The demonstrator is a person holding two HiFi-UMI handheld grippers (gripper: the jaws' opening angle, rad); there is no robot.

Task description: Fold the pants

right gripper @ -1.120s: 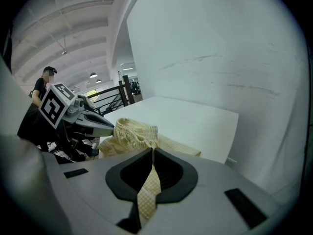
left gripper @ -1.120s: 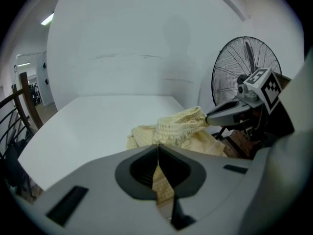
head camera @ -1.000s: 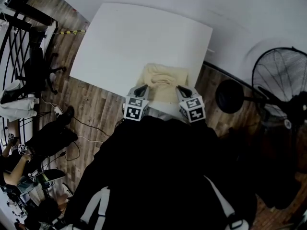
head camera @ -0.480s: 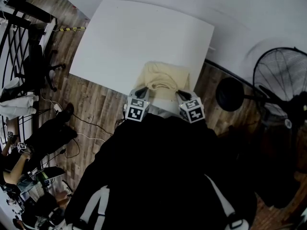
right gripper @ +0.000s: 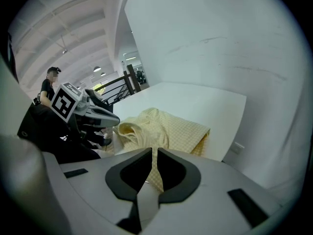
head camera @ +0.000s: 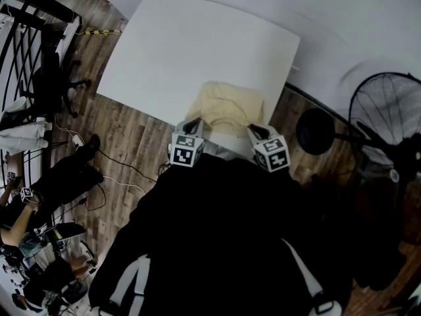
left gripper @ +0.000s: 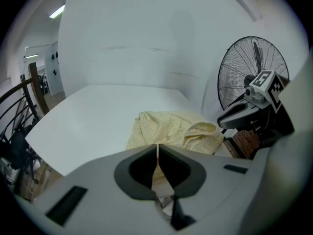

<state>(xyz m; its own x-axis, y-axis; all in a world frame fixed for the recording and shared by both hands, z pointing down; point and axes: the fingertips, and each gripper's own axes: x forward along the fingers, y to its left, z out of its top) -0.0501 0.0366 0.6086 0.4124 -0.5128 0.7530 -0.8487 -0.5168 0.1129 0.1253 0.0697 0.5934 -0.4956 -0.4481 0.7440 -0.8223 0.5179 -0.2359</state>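
At the near edge of the worktop (head camera: 191,51), the left tongs (left gripper: 157,150) are closed together on a thin edge of the pants (left gripper: 168,127), a sliver of pale yellow cloth showing in the slit between the two dark pads. The right tongs (right gripper: 153,154) are likewise clamped on the cloth, a strip of checked yellow fabric running up out of the narrow gap. In the head view the two grippers sit side by side, well apart from each other, each with its marker cube toward the person and its tips pointing at the garment.

The pants are pale yellow with a fine check. They lie bunched and rumpled on the white worktop, close to its near edge and nearer the near right corner than the left. One raised fold curls up on the side toward the right tongs. The far half of the worktop is bare white.

The person's black clothing (head camera: 223,242) fills the bottom of the head view. Beyond the worktop's right edge a black floor fan (head camera: 388,117) stands on the wooden floor (head camera: 131,143). A white wall (left gripper: 146,33) rises behind the far edge. Off the left edge stands a black office chair (head camera: 52,91).
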